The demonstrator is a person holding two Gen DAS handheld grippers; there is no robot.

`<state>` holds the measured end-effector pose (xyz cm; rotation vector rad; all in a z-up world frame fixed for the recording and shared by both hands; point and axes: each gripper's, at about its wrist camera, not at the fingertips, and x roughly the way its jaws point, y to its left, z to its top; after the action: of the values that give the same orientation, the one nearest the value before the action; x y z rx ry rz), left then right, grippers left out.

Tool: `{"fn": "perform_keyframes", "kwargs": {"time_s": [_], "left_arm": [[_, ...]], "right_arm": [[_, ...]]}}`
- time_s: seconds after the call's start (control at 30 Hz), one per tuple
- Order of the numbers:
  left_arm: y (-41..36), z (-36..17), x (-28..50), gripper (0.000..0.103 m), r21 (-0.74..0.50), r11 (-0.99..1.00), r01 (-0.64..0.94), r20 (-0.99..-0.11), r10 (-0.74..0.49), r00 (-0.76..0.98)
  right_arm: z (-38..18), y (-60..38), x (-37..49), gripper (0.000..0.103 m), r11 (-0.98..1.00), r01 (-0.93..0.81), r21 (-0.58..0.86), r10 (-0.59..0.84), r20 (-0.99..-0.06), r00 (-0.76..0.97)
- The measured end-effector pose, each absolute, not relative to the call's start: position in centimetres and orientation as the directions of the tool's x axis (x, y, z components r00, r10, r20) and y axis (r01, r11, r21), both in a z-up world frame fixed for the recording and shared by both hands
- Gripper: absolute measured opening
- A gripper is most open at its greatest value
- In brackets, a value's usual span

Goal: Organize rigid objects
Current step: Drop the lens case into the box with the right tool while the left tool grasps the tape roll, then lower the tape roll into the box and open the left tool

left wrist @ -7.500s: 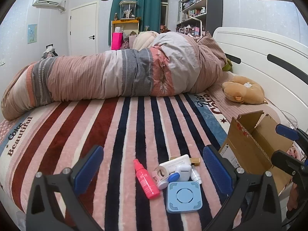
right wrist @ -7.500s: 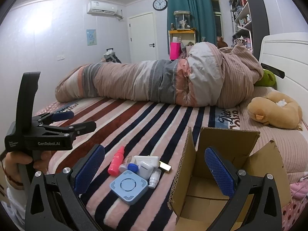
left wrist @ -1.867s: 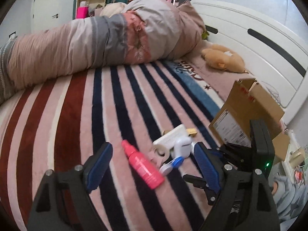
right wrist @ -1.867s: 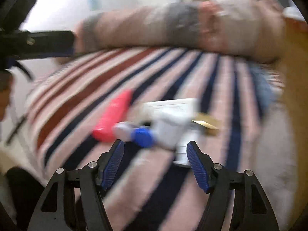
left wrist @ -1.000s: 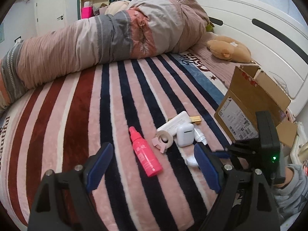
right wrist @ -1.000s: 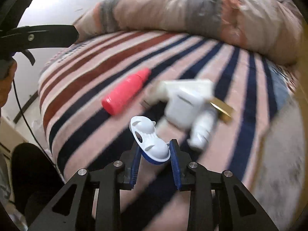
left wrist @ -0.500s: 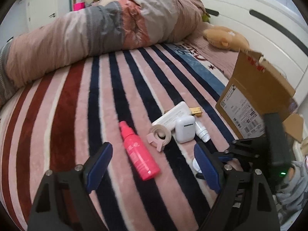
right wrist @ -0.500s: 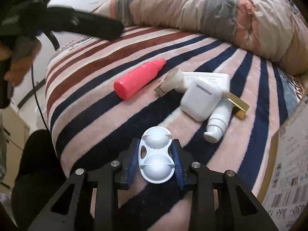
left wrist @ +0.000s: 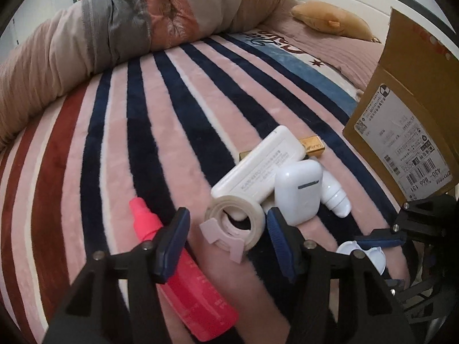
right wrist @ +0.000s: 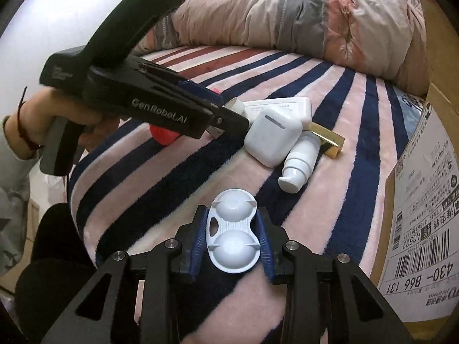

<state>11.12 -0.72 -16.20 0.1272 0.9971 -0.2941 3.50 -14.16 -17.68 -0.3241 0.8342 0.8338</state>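
Right wrist: two tools (right wrist: pixel 233 239), one white case (right wrist: pixel 233 235).

My left hand-held gripper (left wrist: pixel 228 236) straddles tape roll (left wrist: pixel 235 223); pink bottle (left wrist: pixel 178 269) touching its left finger, earbud case (left wrist: pixel 298 189) just beside right finger. Cluster tight: white box (left wrist: pixel 258 166), small pump bottle (left wrist: pixel 334 197) touching case. Cardboard box (left wrist: pixel 407 132) walls off right. Striped blanket (left wrist: pixel 114 143) open left, up to rolled duvet (left wrist: pixel 114 28).

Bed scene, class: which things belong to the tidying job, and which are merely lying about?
Job: tape roll, pink bottle, earbud case, white double-cup case, white pump bottle, cardboard box.
Lying about: rolled duvet, plush toy.
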Motion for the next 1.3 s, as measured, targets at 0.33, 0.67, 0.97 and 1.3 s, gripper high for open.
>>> {"fn": "perform_keyframes", "kwargs": {"time_s": [0.33, 0.67, 0.97, 1.3], "left_arm": [[-0.9, -14.5, 9.7, 0.041, -0.036, 0.941, 0.335, -0.831, -0.214, 0.513], [-1.4, -12.2, 7.5, 0.040, -0.022, 0.935, 0.355, -0.818, -0.221, 0.531], [-5.6, -2.1, 4.7, 0.040, 0.031, 0.892, 0.450, -0.726, -0.290, 0.624], [-18.8, 3.0, 7.6, 0.041, 0.069, 0.772, 0.632, -0.751, -0.377, 0.542]], "right_arm": [[-14.2, -13.7, 0.9, 0.029, 0.632, -0.774, 0.037, 0.554, -0.720, 0.418], [1.3, -22.1, 1.2, 0.030, 0.840, -0.535, -0.087, 0.398, -0.572, 0.718], [-0.8, -26.2, 7.8, 0.090, 0.884, -0.468, 0.012, 0.338, -0.707, 0.621], [0.0, -31.7, 3.5, 0.103, 0.892, -0.448, -0.064, 0.326, -0.595, 0.735]]}}
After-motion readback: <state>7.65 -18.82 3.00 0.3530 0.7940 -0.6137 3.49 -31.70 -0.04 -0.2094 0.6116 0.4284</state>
